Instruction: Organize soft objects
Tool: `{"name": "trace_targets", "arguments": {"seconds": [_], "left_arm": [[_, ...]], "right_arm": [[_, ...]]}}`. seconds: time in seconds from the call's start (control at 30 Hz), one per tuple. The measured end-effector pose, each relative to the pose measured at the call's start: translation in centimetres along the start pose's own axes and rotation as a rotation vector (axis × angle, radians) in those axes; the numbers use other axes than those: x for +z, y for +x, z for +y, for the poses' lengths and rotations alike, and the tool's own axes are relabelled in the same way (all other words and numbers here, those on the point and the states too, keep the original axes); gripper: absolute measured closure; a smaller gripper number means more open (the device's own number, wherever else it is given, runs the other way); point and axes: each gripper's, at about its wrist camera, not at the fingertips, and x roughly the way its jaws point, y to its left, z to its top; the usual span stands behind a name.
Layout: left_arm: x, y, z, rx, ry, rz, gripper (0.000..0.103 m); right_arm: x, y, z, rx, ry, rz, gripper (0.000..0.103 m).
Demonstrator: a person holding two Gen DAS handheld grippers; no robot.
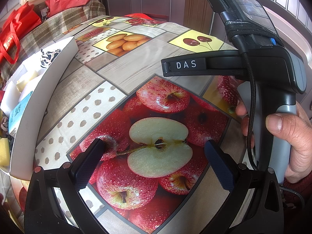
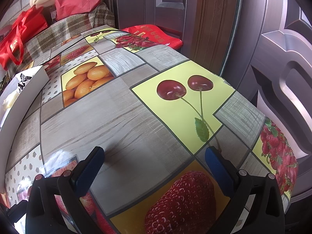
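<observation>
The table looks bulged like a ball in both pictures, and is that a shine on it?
Left wrist view: the fisheye lens bows the tablecloth and the white box wall into curves; the corners go dark. Right wrist view: same bulge, with pale glare on the cloth near the left finger, and soft shadows under both fingertips.

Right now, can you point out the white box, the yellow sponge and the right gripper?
white box (image 1: 42,97), left wrist view, long side wall.
yellow sponge (image 1: 4,152), left wrist view, top face.
right gripper (image 2: 155,168), right wrist view, between fingertips.
</observation>
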Motion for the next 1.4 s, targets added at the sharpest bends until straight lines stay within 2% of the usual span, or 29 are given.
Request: {"name": "trace_targets", "arguments": {"seconds": [1.4], "left_arm": [[0.00,0.00,0.00,0.000,0.000,0.000,0.001]], "right_arm": [[0.02,0.10,0.29,0.009,0.003,0.002,0.000]]}}
